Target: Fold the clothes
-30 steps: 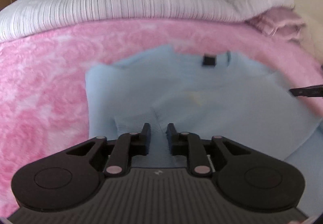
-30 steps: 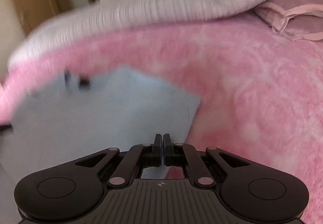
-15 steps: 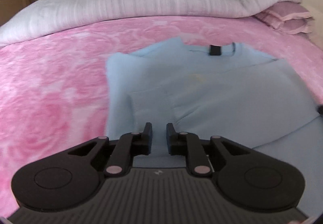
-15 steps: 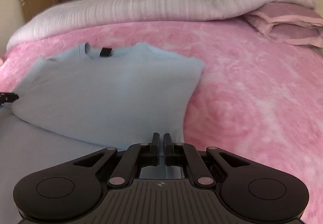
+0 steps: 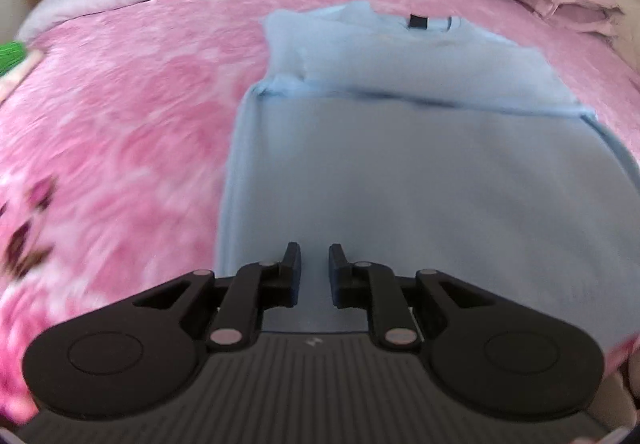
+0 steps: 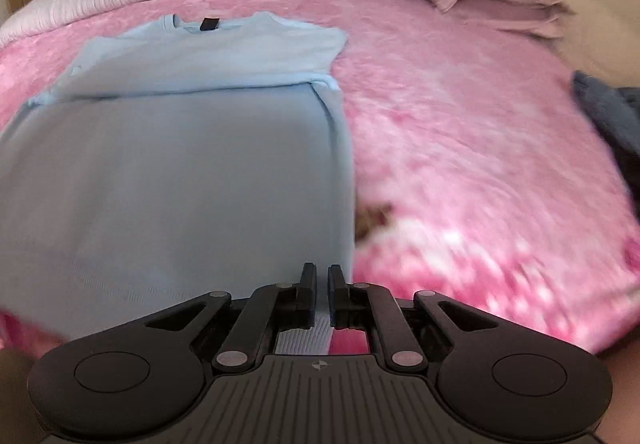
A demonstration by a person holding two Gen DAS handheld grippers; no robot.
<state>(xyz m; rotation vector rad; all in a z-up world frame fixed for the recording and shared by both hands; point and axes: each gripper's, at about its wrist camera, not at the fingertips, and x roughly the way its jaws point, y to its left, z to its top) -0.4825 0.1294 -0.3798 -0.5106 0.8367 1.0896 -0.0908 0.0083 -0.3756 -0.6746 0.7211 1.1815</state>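
1. My views have drawn back toward the near hem: a second ago I looked across the shirt (image 5: 420, 172) at its folded sleeves, now the whole narrow body shows.
2. Shirt lies flat on the bed (image 6: 460, 124), collar far, both sides folded in.
3. Left tongs (image 5: 314, 264) stand open over the near hem, gripping nothing I can see.
4. Right tongs (image 6: 322, 284) show only a narrow gap, at the shirt's near right edge; whether cloth is pinched, I cannot tell.
5. I judge a lengthwise fold comes next.
6. No containers in view; a dark garment (image 6: 608, 112) lies far right.
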